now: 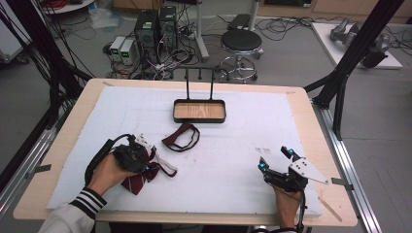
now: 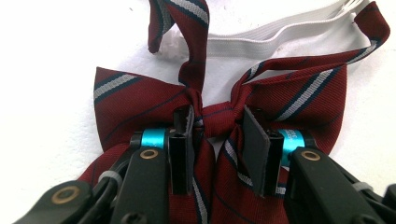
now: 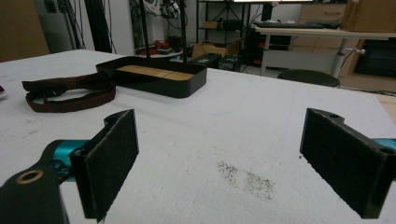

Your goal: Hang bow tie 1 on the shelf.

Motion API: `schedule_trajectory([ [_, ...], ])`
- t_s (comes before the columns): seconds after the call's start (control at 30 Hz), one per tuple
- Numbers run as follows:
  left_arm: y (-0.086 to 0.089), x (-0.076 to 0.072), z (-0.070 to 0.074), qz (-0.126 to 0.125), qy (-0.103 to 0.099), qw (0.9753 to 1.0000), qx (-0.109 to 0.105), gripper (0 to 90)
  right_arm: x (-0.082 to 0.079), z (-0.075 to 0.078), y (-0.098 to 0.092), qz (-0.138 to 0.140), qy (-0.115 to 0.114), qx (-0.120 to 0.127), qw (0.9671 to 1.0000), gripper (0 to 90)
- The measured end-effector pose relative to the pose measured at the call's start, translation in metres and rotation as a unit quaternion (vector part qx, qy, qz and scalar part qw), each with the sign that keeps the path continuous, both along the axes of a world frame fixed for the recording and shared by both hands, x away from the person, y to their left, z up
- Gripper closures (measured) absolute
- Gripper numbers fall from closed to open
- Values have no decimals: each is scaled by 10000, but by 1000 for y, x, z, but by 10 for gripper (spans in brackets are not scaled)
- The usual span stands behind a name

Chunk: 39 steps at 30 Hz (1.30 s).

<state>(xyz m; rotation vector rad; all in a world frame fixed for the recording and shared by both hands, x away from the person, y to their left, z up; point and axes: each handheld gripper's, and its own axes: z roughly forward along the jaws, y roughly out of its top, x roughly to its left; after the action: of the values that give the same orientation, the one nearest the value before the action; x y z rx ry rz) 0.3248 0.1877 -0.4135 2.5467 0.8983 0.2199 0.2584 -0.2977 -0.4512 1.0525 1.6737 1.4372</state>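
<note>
While the high view places the left gripper (image 1: pixel 137 156) over a maroon striped bow tie (image 1: pixel 145 172) near the front left of the white mat (image 1: pixel 233 141), only the left gripper view reveals the grip itself: its jaws stand a little apart on either side of the bow tie's (image 2: pixel 140 98) centre knot, not pressed onto it, with a white elastic strap (image 2: pixel 275 35) trailing beyond. At the front right, the right gripper (image 1: pixel 277 160) rests on the mat with its jaws spread wide and nothing between them, confirmed by the right gripper view, which also looks across to a dark maroon band (image 3: pixel 70 93) lying just beside a black tray with a wooden floor (image 3: pixel 154 74).
</note>
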Motion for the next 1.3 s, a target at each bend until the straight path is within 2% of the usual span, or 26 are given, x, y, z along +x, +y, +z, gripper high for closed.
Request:
schedule_trajectory([
  [0.37,4,-3,1,43,-141,9998,-161,674,0,0,0,2,-27,1,10000,107],
  [0.47,6,-4,3,9,-238,9995,-219,675,0,0,-1,3,-4,15,10000,107],
  [0.57,9,-6,7,-60,-356,9985,-416,675,0,0,-1,1,-4,13,10000,107],
  [0.7,13,-9,14,-57,-594,9969,-520,675,0,0,-1,-2,-1,16,10000,107],
  [0.93,16,-12,21,-78,-959,9931,-674,675,0,0,0,-3,5,23,10000,107],
  [1.03,17,-14,25,-60,-1146,9904,-771,675,0,0,-1,-6,-20,4,10000,107],
  [1.23,18,-17,32,-109,-1555,9830,-966,675,0,0,-1,-4,8,26,10000,107],
  [1.3,18,-18,35,-147,-1711,9797,-1034,675,0,0,-1,-6,-13,12,10000,107],
])
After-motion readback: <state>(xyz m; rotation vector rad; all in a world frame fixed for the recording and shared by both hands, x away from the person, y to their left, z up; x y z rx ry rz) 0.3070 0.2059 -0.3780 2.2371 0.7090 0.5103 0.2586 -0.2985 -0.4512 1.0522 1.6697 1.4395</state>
